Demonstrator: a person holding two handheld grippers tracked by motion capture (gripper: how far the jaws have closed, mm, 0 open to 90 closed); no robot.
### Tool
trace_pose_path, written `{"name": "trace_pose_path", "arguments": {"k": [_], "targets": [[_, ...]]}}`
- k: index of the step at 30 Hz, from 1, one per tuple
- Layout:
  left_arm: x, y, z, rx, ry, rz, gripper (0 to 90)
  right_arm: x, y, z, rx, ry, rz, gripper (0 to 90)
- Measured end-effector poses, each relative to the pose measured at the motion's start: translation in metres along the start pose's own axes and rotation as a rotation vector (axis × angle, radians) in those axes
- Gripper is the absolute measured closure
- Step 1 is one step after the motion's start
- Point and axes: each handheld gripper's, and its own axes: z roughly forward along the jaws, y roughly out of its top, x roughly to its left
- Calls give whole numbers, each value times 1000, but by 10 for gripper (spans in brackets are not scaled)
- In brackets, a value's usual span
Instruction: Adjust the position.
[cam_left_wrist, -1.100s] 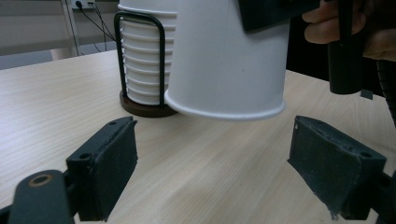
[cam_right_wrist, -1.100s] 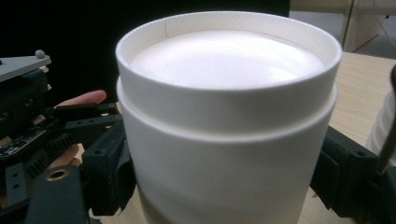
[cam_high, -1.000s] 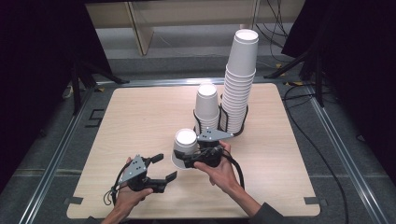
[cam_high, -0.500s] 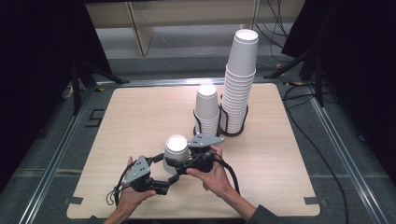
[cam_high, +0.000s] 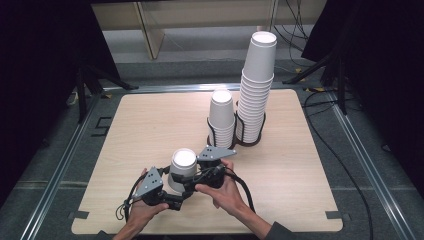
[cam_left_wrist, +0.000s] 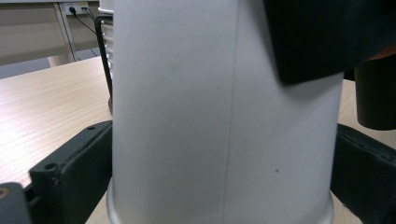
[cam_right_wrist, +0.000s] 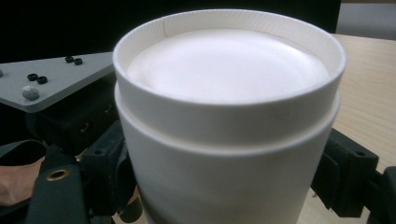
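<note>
An upside-down white paper cup stands low over the front of the wooden table. My right gripper comes in from the right and is shut on the cup, one jaw on each side. My left gripper reaches in from the left. Its jaws have just been opening, and they now stand open around the cup's lower wall near the rim. A jaw of the right gripper shows higher on the cup in the left gripper view.
A tall stack of upside-down cups and a shorter stack stand in black wire holders at the middle right of the table. A metal frame runs around the table.
The right gripper has carried the cup left and nearer to the person, up to the left gripper. The left jaws now sit around the cup.
</note>
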Motion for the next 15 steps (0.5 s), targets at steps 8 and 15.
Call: {"name": "trace_pose_path", "arguments": {"k": [8,15], "targets": [[0,2,-3,-10,5,32,140,-2,0,-1,14,6,44,164],[-1,5,-5,20,8,81,168,-7,9,-12,28,30,53,156]]}}
